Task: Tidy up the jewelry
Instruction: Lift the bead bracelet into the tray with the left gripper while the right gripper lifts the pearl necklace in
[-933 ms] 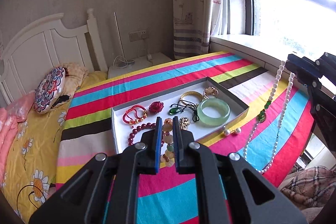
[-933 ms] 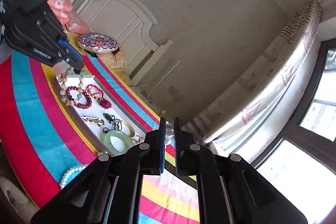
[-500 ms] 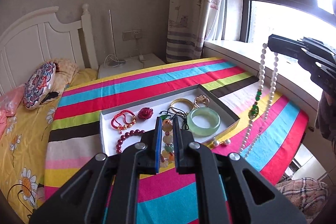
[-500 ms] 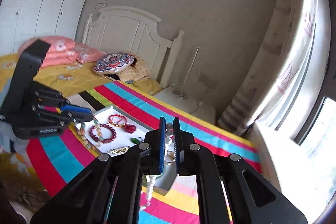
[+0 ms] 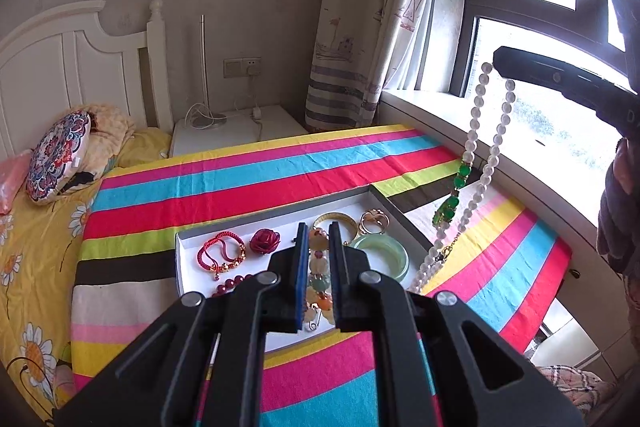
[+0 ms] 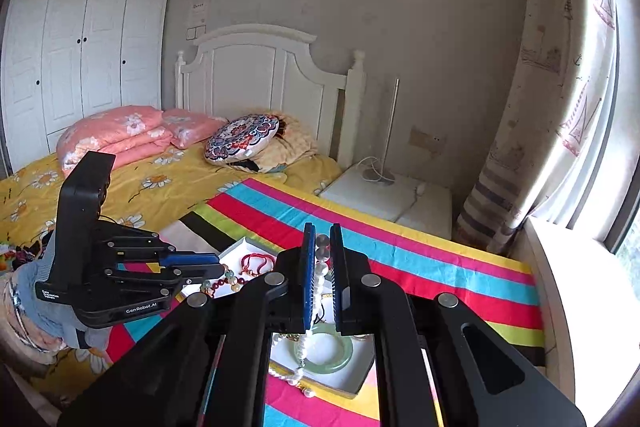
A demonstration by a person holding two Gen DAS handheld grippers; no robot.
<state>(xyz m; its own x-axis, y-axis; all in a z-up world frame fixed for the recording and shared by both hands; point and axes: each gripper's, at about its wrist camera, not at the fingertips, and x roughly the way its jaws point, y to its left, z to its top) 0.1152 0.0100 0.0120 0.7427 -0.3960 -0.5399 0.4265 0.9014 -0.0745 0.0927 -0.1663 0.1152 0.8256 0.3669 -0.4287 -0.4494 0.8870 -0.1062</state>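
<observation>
Right tool (image 6: 319,242) is clenched on a white pearl necklace with green stone pendants (image 5: 472,163), which dangles over the right end of the shallow white jewelry tray (image 5: 182,259) on the rainbow-striped desk (image 5: 280,179). Left tool (image 5: 318,259) is clamped on a multicolour stone bead bracelet (image 5: 318,283) above the tray. Pale green jade bangle (image 6: 325,351), red cord bracelet (image 5: 221,254) and dark red fabric rose (image 5: 265,241) lie inside the tray.

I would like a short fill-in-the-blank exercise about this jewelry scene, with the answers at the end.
1. The right gripper holds a ____ necklace.
2. The jade bangle lies inside the white ____.
3. The left gripper is shut on a multicoloured stone ____.
4. The tray rests on a ____ cloth.

Answers: pearl; tray; bracelet; striped
</observation>
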